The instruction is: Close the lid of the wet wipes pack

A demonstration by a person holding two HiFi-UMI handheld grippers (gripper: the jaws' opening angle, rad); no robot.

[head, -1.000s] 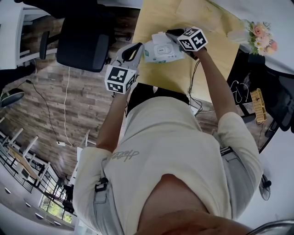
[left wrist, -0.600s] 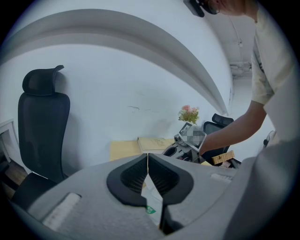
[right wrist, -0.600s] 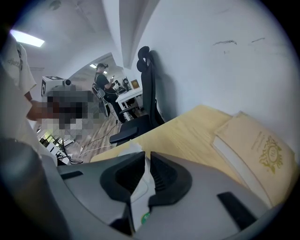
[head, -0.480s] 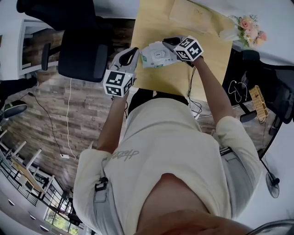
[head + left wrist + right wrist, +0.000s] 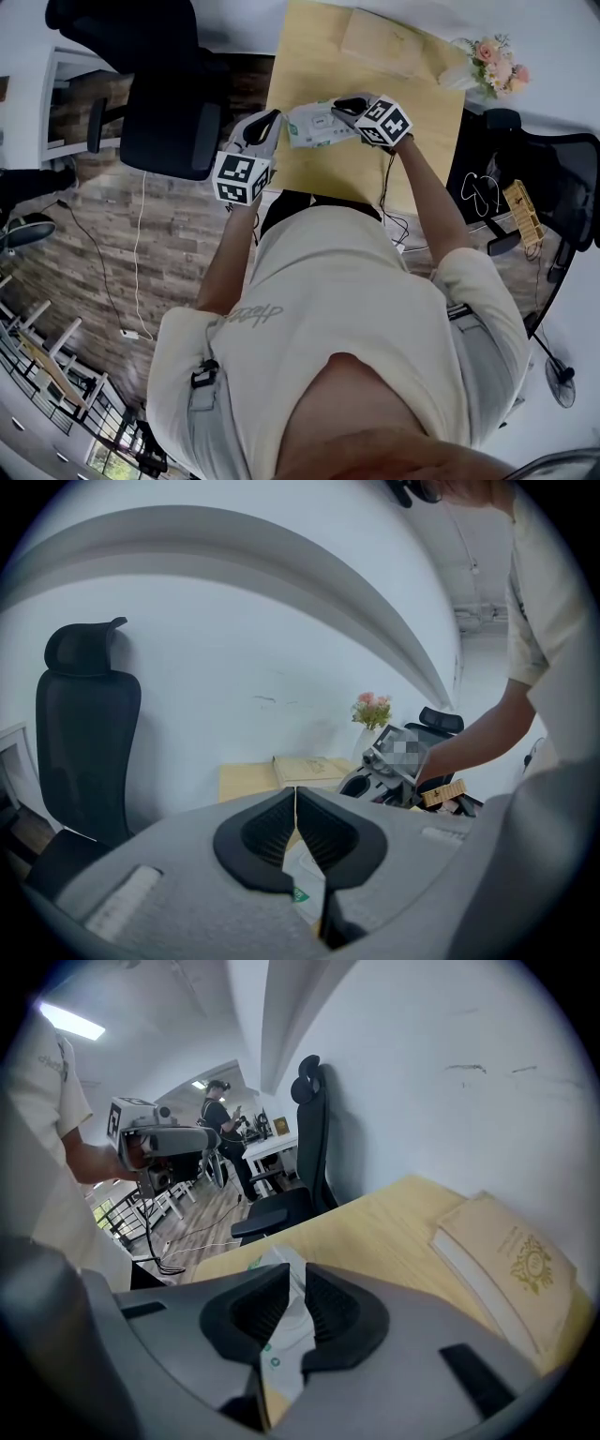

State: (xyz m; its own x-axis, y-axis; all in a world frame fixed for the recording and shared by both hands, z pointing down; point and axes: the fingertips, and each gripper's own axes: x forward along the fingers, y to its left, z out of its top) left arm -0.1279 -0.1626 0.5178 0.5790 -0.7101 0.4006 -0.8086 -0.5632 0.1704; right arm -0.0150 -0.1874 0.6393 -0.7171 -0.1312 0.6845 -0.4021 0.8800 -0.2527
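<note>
both ends pinned, lid waiting in the middle

here we are at the near edge of the wooden table point(image 5: 319, 56), and the wet wipes pack point(image 5: 317, 125) sits right between the two tools. its long axis runs side to side, from one gripper straight across to the other. the left gripper point(image 5: 268, 120) is at the pack's left end, and its own view shows the jaws drawn almost together with a sliver of white wrapper caught in the slit. the right gripper point(image 5: 347, 105) is at the right end, jaws closed down to a narrow gap and the wrapper running through it.

the lid lies on the top face, inward from both sets of fingers. from the head view it looks flat, but it is too small to call it latched. the right gripper looks the nearer one, so my guess is that it lets go and presses down while the left steadies the pack.

the count: one pack, one lid, two grippers, one book point(image 5: 380, 42) further back, one bunch of flowers point(image 5: 492, 54) at the far corner.
</note>
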